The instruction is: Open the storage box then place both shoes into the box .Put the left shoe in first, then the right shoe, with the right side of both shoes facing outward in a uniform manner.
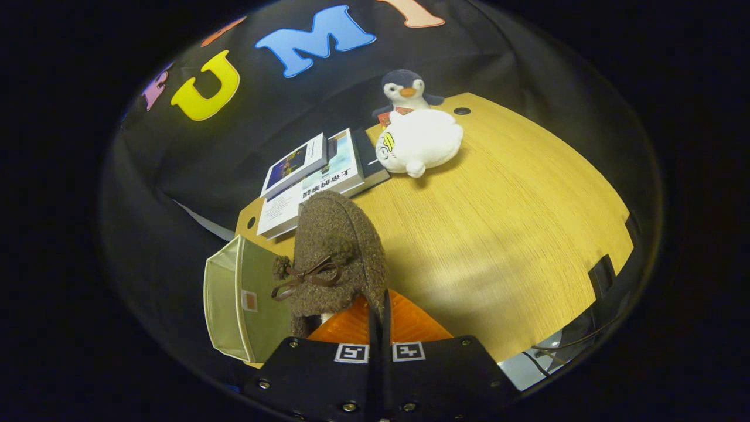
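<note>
A brown woolly shoe (337,252) with a small bow and pompoms hangs toe-away just ahead of my fingers, above the wooden table (504,228). My gripper (379,308) is shut on the shoe's rear rim, the fingers pressed together with the rim pinched between them. A pale green storage box (234,299) with a small label stands to the left of the shoe, at the table's near left corner. The shoe covers part of the box, and I cannot tell whether its lid is open.
A stack of books (316,176) lies beyond the shoe. A white plush seal (419,143) and a penguin plush (404,91) sit at the far edge. Cables (562,346) hang off the table's right near edge.
</note>
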